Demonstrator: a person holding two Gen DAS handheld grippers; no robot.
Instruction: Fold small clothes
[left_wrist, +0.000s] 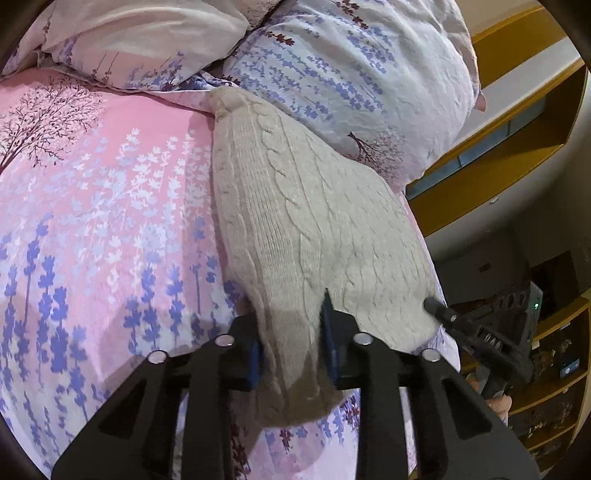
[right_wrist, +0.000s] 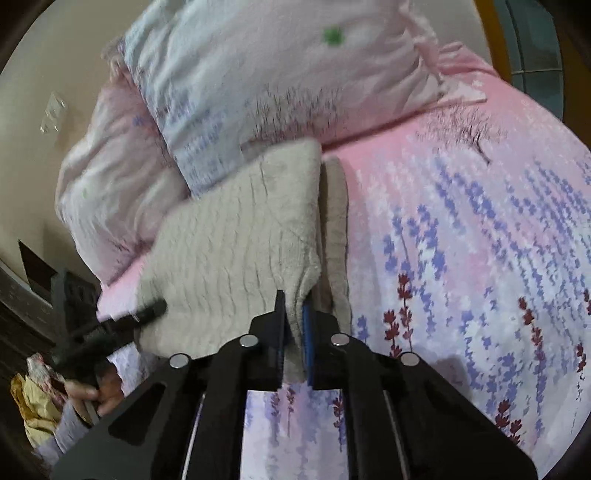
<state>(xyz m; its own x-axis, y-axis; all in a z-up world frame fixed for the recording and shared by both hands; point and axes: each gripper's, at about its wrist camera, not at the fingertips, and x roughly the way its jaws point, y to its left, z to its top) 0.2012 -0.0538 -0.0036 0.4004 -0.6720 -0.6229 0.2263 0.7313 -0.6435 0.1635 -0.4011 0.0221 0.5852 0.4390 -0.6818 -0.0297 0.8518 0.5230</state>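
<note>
A beige cable-knit garment (left_wrist: 314, 221) lies on a pink floral bed, its far end against a pillow. My left gripper (left_wrist: 290, 332) is shut on a bunched near edge of the garment. In the left wrist view the right gripper (left_wrist: 439, 310) shows at the garment's right corner. In the right wrist view the garment (right_wrist: 236, 236) is lifted into a fold, and my right gripper (right_wrist: 293, 317) is shut on its near corner. The left gripper (right_wrist: 147, 312) shows there at the garment's left edge.
The pink bedsheet (left_wrist: 103, 206) with purple flowers spreads to the left. Floral pillows (left_wrist: 351, 74) lie at the head of the bed. Yellow wooden shelves (left_wrist: 517, 147) stand to the right. A beige wall (right_wrist: 33, 166) is beside the bed.
</note>
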